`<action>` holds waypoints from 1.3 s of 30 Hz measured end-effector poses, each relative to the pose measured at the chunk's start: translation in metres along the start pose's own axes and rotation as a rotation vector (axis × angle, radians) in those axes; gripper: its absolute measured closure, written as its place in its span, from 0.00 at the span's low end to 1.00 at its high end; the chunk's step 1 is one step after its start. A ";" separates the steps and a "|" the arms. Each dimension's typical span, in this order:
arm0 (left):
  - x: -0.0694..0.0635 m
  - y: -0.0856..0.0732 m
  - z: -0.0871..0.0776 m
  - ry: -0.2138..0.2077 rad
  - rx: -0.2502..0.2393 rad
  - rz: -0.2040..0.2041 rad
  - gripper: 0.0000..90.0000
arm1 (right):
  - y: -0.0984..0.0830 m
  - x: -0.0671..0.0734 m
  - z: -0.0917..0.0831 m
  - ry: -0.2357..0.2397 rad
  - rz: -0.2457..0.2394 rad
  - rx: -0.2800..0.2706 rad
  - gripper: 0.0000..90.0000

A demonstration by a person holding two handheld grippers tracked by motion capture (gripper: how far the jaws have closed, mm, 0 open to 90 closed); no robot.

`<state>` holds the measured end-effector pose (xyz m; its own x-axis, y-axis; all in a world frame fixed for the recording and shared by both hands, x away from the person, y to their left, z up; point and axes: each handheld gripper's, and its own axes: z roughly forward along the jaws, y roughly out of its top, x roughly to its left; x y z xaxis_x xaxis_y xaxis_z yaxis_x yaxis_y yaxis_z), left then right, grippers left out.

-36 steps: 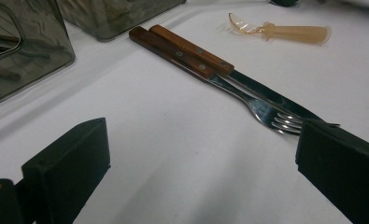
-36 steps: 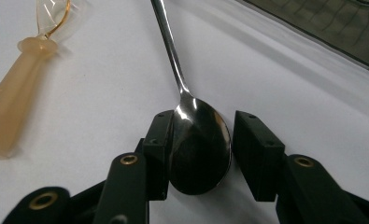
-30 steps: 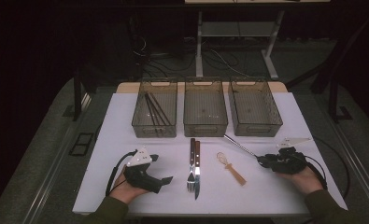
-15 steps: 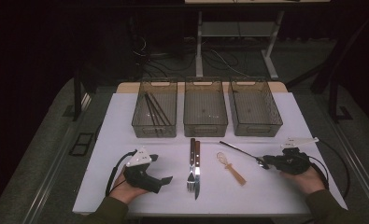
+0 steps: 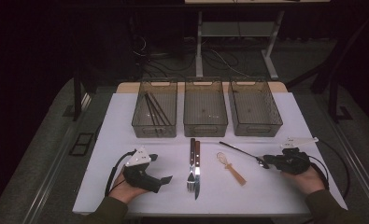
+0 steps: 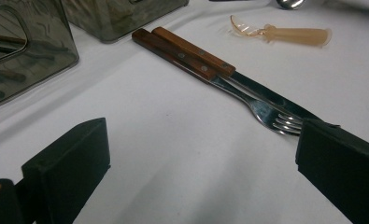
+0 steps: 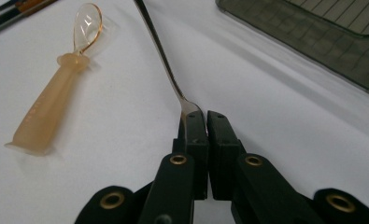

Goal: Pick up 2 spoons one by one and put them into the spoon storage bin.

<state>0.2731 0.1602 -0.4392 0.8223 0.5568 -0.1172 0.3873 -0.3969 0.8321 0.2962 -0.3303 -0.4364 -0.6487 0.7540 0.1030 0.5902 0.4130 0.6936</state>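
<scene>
Right gripper (image 5: 265,162) clamped on the bowl end of a slim dark metal spoon (image 5: 238,150), jaws just closed nearly together with the spoon bowl pinched between them; seen close up in the right gripper view (image 7: 202,122), handle (image 7: 161,51) running away from the jaws. Spoon lying just right of the translucent amber plastic spoon with a pale chunky handle (image 5: 230,167), handle pointing toward the 3 smoky clear plastic bins (image 5: 205,108). Left gripper (image 5: 166,179) resting on the white table (image 5: 126,126), well left of the amber spoon, jaws standing wide apart with nothing between them. Wooden-handled fork (image 5: 191,164) and wooden-handled knife (image 5: 197,165) lying side by side, touching, between left gripper and amber spoon. Dark thin sticks (image 5: 155,109) inside the leftmost of the 3 bins.
</scene>
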 end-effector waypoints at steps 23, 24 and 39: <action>0.001 -0.001 0.000 0.002 0.008 0.007 0.02 | 0.022 0.003 -0.016 -0.060 0.056 -0.122 0.98; 0.000 -0.001 0.000 0.003 0.010 0.007 0.02 | 0.023 0.003 -0.016 -0.062 0.060 -0.127 0.98; 0.000 -0.001 0.002 0.001 0.018 0.006 0.02 | 0.053 0.011 -0.011 -0.073 0.076 -0.190 0.98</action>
<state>0.2730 0.1592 -0.4408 0.8245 0.5547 -0.1118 0.3896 -0.4134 0.8230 0.3158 -0.3057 -0.3907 -0.5651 0.8173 0.1128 0.5306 0.2552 0.8083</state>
